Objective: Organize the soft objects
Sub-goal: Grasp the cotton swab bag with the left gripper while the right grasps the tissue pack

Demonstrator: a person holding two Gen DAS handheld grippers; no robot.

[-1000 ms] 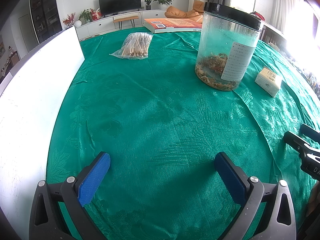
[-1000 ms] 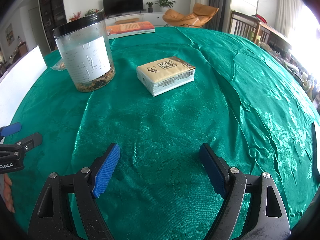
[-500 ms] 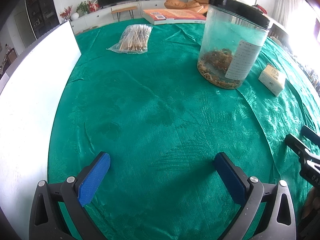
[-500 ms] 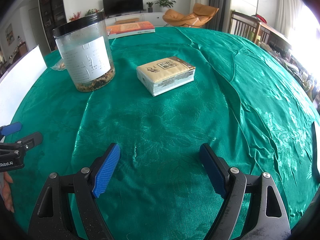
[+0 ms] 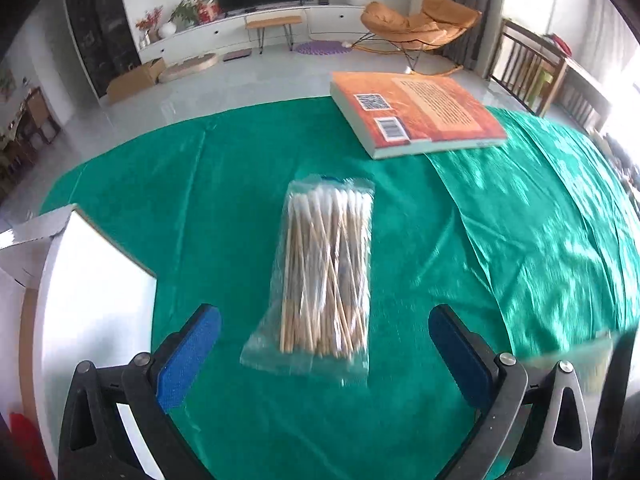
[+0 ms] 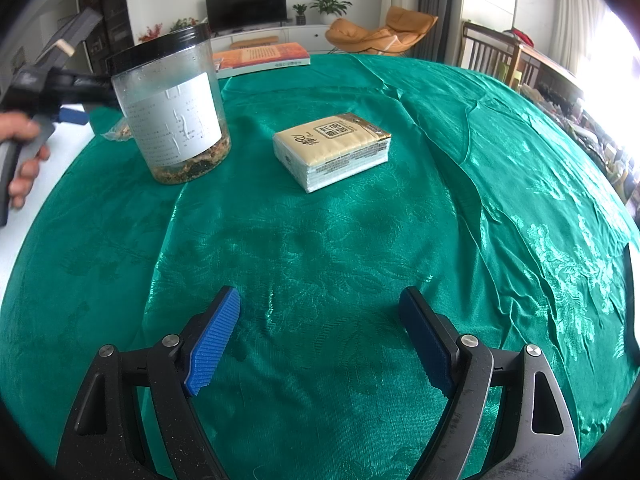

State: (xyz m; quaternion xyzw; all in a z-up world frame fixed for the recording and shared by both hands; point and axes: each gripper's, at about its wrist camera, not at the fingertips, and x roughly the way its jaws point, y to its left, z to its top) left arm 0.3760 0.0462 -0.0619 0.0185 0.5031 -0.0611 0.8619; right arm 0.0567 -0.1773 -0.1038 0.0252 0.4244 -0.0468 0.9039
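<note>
The left hand-held gripper (image 5: 324,344) is wide open and holds nothing. A clear bag of cotton swabs (image 5: 326,276) lies flat on the green surface (image 5: 224,184), with its near end between the blue pads (image 5: 188,356). A white box (image 5: 92,280) sits to its left and an orange book (image 5: 416,112) lies farther back. The right hand-held gripper (image 6: 320,340) is open too, over bare cloth. Ahead of it lie a pack of tissues (image 6: 332,150) and a plastic jar (image 6: 172,108), set apart.
</note>
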